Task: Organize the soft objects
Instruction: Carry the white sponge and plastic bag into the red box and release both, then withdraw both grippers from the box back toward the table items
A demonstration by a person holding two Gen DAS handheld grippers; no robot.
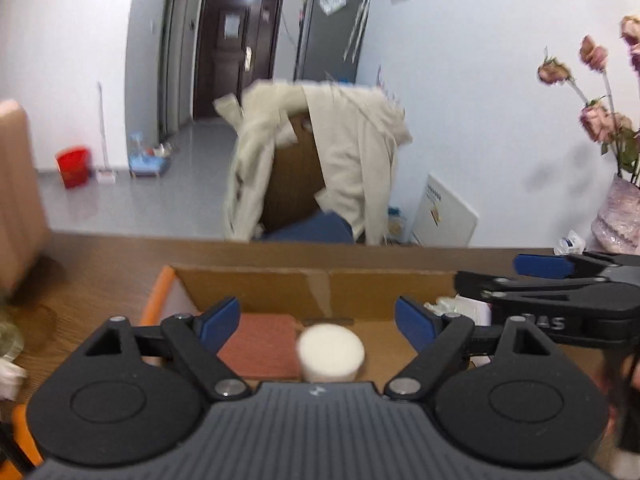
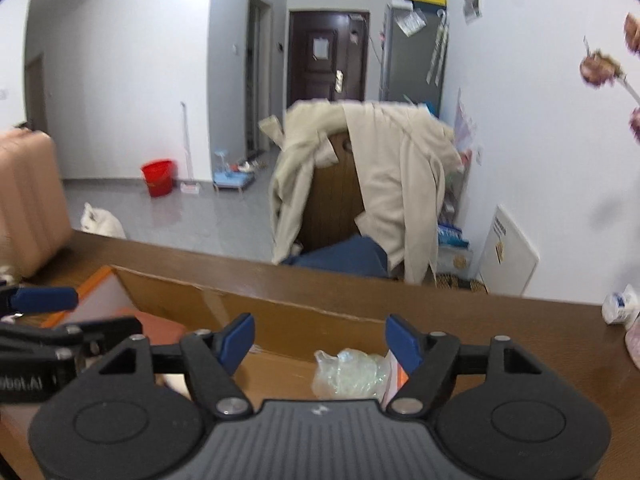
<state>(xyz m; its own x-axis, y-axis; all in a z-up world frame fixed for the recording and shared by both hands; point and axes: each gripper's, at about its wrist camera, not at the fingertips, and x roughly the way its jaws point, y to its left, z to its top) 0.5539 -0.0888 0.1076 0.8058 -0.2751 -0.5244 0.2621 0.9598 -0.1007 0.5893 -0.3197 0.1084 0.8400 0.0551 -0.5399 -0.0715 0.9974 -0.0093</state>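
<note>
A cardboard box (image 1: 312, 286) with an orange flap stands open on the wooden table. Inside it lie a red-brown flat pad (image 1: 262, 344) and a white round puff (image 1: 331, 352). My left gripper (image 1: 318, 326) is open and empty, hovering over them. In the right wrist view, my right gripper (image 2: 319, 338) is open and empty above a crumpled clear plastic bag (image 2: 348, 372) in the same box (image 2: 224, 304). The right gripper also shows at the right of the left wrist view (image 1: 560, 296).
A chair draped with a beige coat (image 1: 320, 160) stands behind the table (image 1: 100, 280). A pink vase of dried roses (image 1: 620, 216) sits at the table's right. A peach suitcase (image 1: 16, 200) is at left. A white cat (image 2: 100, 220) is on the floor.
</note>
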